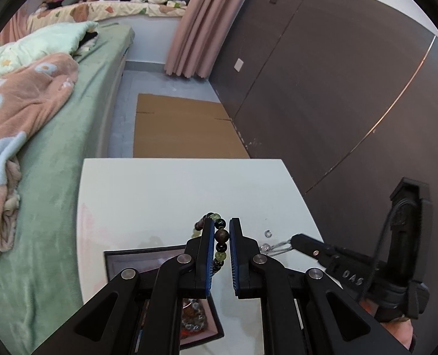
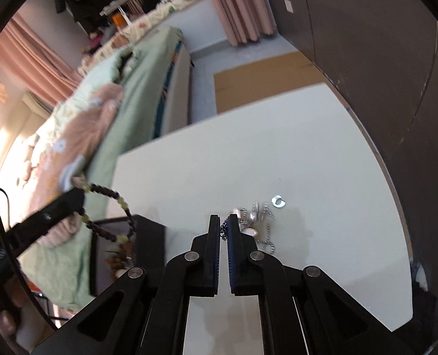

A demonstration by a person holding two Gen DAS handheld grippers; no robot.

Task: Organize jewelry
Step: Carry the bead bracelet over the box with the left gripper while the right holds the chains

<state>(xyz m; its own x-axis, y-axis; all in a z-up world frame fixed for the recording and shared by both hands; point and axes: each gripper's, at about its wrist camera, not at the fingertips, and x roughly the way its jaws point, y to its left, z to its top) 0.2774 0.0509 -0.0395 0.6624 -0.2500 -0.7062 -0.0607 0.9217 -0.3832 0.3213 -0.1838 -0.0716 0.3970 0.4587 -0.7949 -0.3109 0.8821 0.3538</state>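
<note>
silver ring (image 2: 278,201) (sharper right-wrist)

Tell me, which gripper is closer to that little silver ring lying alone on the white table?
Right. The right gripper, shut on a silver chain, is just beside the ring. The left gripper holds a bead bracelet farther off, over the dark box.

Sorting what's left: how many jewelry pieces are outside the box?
3 visible: bead bracelet in the left gripper, silver chain in the right gripper, small ring on the table; chain tangle may hide more.
</note>
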